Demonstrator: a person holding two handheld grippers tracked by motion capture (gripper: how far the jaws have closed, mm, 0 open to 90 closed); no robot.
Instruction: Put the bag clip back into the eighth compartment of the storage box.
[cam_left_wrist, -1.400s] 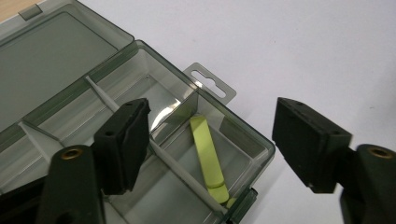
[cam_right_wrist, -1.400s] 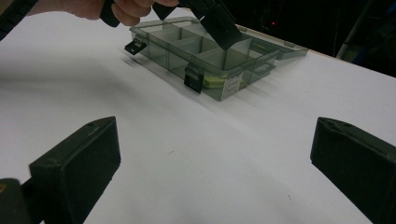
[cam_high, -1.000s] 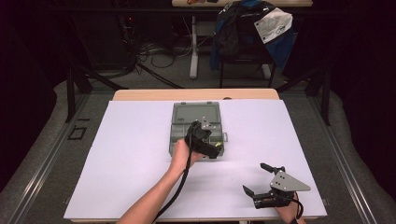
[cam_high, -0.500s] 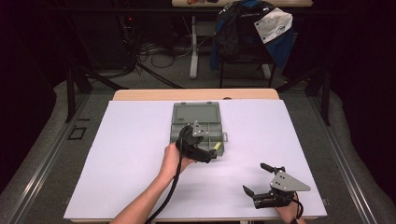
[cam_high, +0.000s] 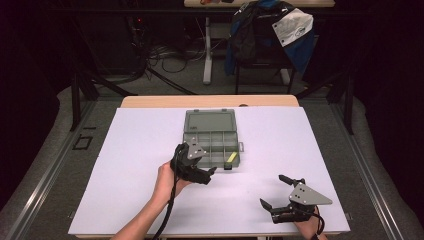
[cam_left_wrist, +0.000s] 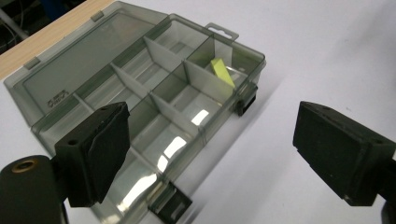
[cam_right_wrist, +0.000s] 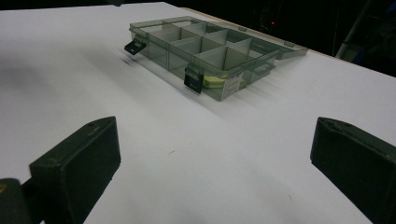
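Nearest the person, at the right near edge of the white table cover (cam_high: 125, 150), the right gripper (cam_high: 277, 192) rested low over the sheet with its jaws spread wide and nothing between them. In the right gripper view its two black jaws framed bare white surface, with the box well beyond them.

A little farther and to the left, the left gripper (cam_high: 207, 173) was held in the person's left hand (cam_high: 167, 182), just off the near edge of the compartment box (cam_high: 210, 131). Its jaws also stood wide apart and held nothing; in the left gripper view one jaw sat over the box's near corner and the other over the white sheet beside it.

The compartment box, grey and see-through, lay near the middle of the table with its lid (cam_high: 210, 121) folded flat toward the far side. Two black latches (cam_left_wrist: 170, 208) hung at its near edge. A small yellow-green piece (cam_left_wrist: 222, 72) lay in the near right compartment, leaning against a wall.

Beyond the table stood a chair draped with a blue jacket (cam_high: 267, 35).
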